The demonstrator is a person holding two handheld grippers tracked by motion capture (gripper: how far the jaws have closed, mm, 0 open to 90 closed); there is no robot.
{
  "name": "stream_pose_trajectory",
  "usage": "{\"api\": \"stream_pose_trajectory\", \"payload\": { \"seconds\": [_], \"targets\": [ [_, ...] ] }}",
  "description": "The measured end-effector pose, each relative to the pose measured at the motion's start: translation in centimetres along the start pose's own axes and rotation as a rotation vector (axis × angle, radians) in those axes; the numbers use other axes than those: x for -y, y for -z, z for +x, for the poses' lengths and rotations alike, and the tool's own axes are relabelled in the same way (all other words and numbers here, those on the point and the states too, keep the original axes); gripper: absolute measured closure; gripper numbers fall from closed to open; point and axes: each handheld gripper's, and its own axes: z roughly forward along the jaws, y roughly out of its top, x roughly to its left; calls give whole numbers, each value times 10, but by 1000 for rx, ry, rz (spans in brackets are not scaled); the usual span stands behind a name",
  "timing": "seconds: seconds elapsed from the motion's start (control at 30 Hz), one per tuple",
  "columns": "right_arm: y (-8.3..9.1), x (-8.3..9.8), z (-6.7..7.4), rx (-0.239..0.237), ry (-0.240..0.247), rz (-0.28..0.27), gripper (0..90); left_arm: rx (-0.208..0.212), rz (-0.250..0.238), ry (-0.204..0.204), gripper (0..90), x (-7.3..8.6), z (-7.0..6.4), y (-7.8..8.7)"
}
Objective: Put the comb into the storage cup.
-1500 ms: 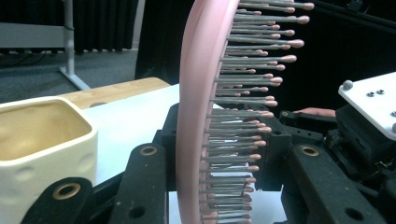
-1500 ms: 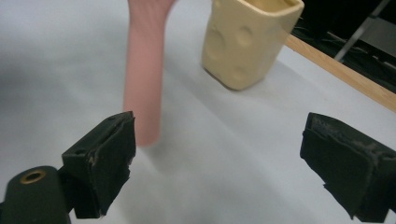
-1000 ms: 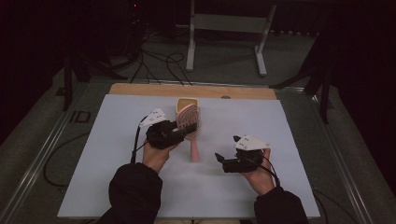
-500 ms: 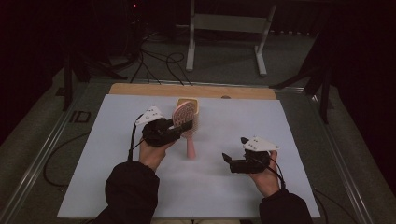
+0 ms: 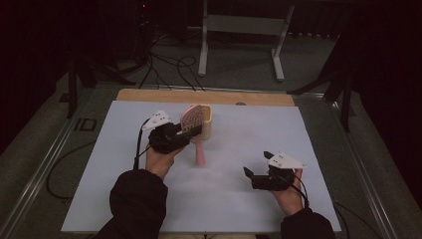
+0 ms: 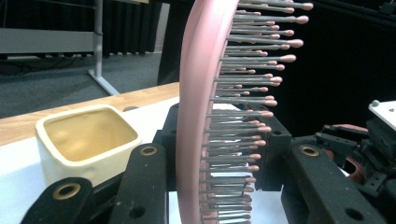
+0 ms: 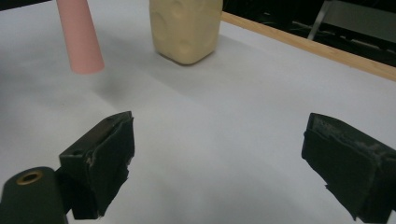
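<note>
A pink hairbrush hangs upright over the white board, bristled head up, handle end near the surface. My left gripper is shut on the brush head; in the left gripper view the brush stands edge-on between the two black jaws, bristles pointing right. A cream square cup stands just behind the brush, also seen as the cup and the cup. My right gripper hovers low at the front right, open, with only bare board between its pads. The brush handle shows ahead of it.
The white board covers the table, with a wooden strip along its far edge. A metal stand and cables lie on the dark floor beyond. The other gripper appears at the right in the left gripper view.
The right hand has drawn away from the brush, moving right and toward the near edge, a little lower. The left hand with the brush has hardly shifted.
</note>
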Motion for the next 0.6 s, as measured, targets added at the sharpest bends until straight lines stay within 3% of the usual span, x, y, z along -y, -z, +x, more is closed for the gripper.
{"api": "stream_pose_trajectory", "payload": {
  "seconds": [0.6],
  "targets": [
    [19, 26, -12, 36, -40, -104, 96, -42, -7, -23, 642, -11, 8, 4]
  ]
}}
